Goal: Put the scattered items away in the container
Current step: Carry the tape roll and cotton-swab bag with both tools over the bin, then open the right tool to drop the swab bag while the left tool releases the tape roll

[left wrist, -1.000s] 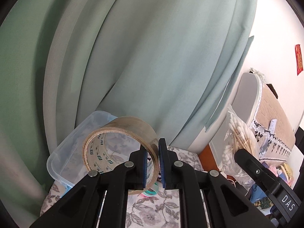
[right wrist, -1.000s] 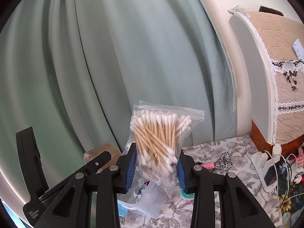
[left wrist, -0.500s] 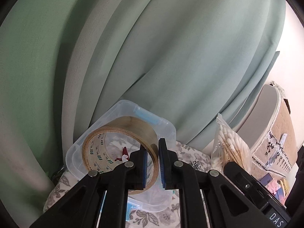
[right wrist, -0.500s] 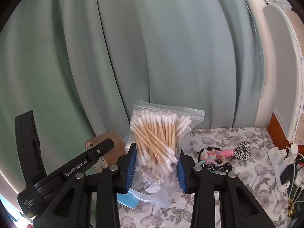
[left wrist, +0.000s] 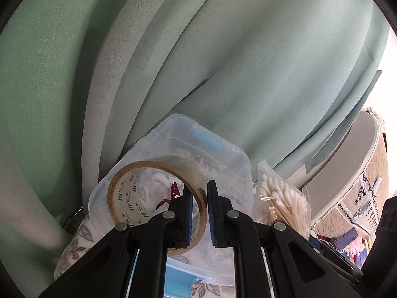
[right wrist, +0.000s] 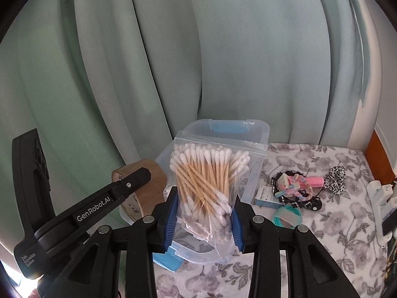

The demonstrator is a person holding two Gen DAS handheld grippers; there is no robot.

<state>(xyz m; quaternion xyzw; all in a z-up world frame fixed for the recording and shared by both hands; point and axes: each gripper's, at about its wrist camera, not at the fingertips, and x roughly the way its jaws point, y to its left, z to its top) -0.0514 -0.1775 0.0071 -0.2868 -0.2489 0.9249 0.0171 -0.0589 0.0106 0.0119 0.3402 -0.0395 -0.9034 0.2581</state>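
From the left wrist, the left gripper (left wrist: 199,211) has its fingers pinched on the wall of a brown tape roll (left wrist: 139,186), held on edge over the clear plastic container (left wrist: 223,159). From the right wrist, the right gripper (right wrist: 204,219) has its fingers clamped on a zip bag of cotton swabs (right wrist: 211,173), upright in front of the container (right wrist: 258,129); hair ties (right wrist: 297,186) lie right of the container on the floral cloth (right wrist: 335,223).
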